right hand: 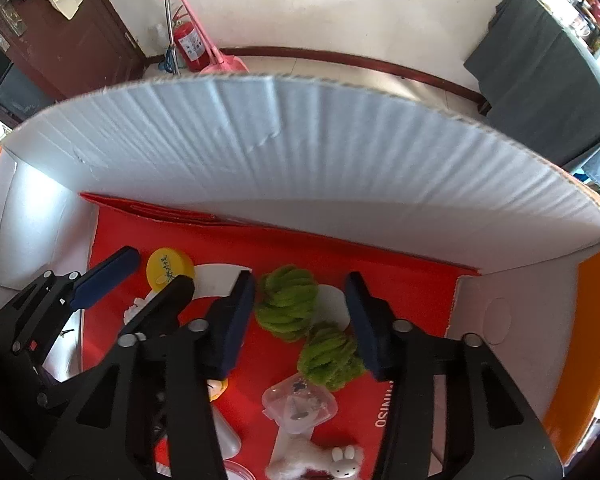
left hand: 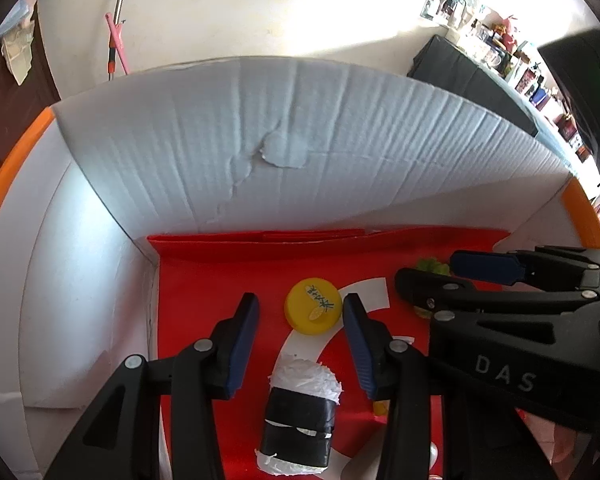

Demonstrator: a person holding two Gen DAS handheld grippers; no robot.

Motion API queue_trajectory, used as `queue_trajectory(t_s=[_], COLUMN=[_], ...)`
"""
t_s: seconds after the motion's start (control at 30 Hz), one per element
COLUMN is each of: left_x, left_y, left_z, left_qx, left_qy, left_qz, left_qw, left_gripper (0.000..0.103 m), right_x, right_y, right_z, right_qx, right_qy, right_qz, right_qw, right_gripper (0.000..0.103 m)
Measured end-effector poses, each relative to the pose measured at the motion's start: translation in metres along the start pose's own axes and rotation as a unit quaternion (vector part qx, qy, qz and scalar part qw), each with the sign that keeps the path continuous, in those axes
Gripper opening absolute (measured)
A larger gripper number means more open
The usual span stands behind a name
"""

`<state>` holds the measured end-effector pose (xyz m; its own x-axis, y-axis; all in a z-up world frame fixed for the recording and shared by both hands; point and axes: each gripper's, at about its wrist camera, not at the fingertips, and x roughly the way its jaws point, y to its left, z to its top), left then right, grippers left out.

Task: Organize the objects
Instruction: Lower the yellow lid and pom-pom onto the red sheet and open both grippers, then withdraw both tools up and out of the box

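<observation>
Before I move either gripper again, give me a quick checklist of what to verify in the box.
1. Left gripper open, pads clear of the black-and-white roll: ok.
2. Right gripper open around the green yarn, not pinching: ok.
3. Yellow cap lying free on the red liner: ok.
4. The two grippers apart, not touching: cannot tell.
5. Rabbit toy settled inside the box: ok.

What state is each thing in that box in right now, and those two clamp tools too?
Left hand-held gripper: open, nothing held.
Right hand-held gripper: open, green yarn between its fingers, not gripped.
Yellow cap: lying flat, print up.
Sushi roll toy: lying on its side.
Green yarn: two bunches on the red liner.
Clear plastic case: lying flat; shut or not is unclear.
Cardboard box: open, flap upright.
</observation>
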<state>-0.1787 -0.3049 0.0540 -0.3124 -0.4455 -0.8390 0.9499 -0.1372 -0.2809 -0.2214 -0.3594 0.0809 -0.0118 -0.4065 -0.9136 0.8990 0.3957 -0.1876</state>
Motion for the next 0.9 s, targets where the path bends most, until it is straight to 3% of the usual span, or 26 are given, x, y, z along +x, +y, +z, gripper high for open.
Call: queue_trajectory(t_s=[0.4,0.9], left_x=[-0.018,-0.08], left_y=[0.003,-0.002], left_z=[-0.003,-0.016], left_qx=[-0.005,0.0], left_qy=[-0.013,-0.059], left_qz=[0.002,-0.004], left_qw=[0.9999,0.9982], left_gripper=[0.05,0.061], right_x=[-0.014,-0.083], right_y=[0.0,0.016], right_z=[-0.005,-0.038], right_qx=[-0.016,-0.053], right_qy=[-0.014,-0.078], right_qz=[-0.002,-0.024], right_qw=[1.0,0.995], right_gripper=[0.056,0.063])
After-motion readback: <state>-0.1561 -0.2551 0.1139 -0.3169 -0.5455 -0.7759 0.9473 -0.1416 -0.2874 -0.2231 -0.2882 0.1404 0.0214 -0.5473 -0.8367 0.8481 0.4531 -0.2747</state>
